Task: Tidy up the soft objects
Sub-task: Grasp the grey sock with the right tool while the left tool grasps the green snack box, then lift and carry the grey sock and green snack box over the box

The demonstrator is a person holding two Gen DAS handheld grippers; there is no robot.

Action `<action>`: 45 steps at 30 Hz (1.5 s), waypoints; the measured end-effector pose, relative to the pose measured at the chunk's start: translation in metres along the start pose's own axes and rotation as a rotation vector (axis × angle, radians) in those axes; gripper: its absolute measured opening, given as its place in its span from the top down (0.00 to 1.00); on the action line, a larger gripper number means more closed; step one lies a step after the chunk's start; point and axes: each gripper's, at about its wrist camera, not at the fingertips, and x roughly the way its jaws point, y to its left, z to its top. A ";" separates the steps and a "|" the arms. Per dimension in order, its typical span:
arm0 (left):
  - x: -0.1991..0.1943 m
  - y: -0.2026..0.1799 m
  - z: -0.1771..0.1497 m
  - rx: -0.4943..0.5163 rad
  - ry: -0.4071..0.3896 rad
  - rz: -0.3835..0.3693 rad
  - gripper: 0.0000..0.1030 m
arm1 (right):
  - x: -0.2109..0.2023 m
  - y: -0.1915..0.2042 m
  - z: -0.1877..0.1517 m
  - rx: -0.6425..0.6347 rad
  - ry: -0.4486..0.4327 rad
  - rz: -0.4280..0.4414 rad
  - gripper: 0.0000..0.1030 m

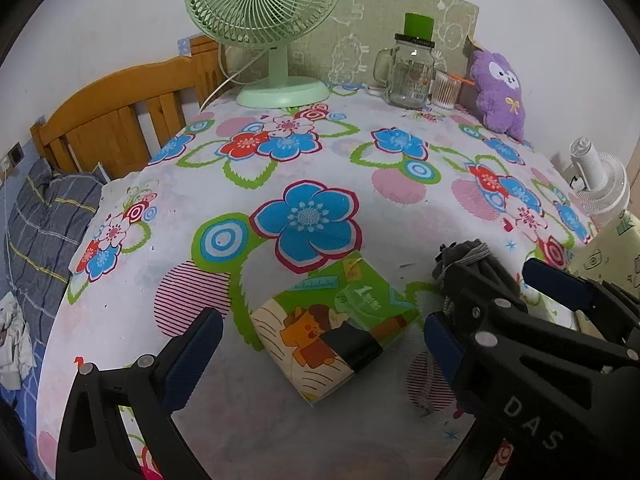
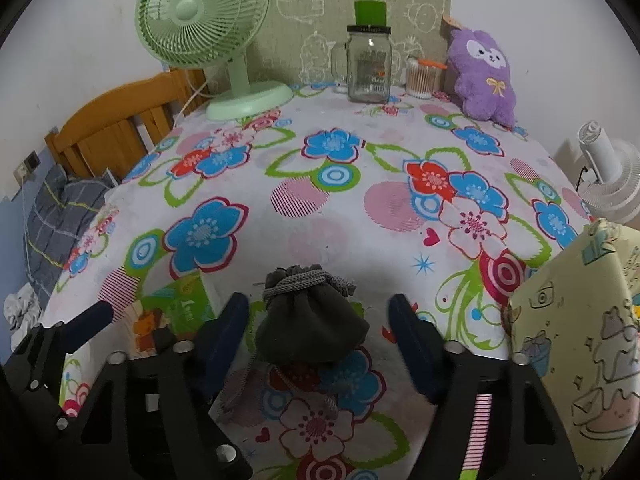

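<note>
A dark grey drawstring pouch [image 2: 312, 324] lies on the flowered tablecloth, between the open fingers of my right gripper [image 2: 320, 332]; whether the pads touch it I cannot tell. The pouch [image 1: 476, 268] also shows in the left wrist view, behind the right gripper. A green tissue pack [image 1: 336, 324] with a cartoon print lies between the open fingers of my left gripper [image 1: 324, 344]. It also shows in the right wrist view [image 2: 176, 312]. A purple plush toy [image 1: 500, 92] leans at the back right [image 2: 480, 76].
A green desk fan [image 1: 272, 20], a glass jar [image 1: 412, 72] with a green lid and a cup of cotton swabs [image 1: 445, 90] stand at the back. A pale printed box [image 2: 580, 340] stands at the right. A white fan [image 2: 608, 176] and a wooden bed [image 1: 112, 116] flank the table.
</note>
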 end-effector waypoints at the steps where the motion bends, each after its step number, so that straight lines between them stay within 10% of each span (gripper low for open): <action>1: 0.001 0.000 0.000 0.000 0.002 -0.002 0.02 | 0.002 -0.001 0.000 0.003 0.006 0.004 0.31; 14: 0.015 -0.004 0.005 0.024 0.044 -0.011 0.03 | 0.016 -0.001 0.003 -0.001 0.044 0.033 0.53; 45: -0.012 -0.019 -0.004 0.026 0.009 -0.060 0.16 | -0.016 -0.006 -0.007 0.010 0.008 0.036 0.58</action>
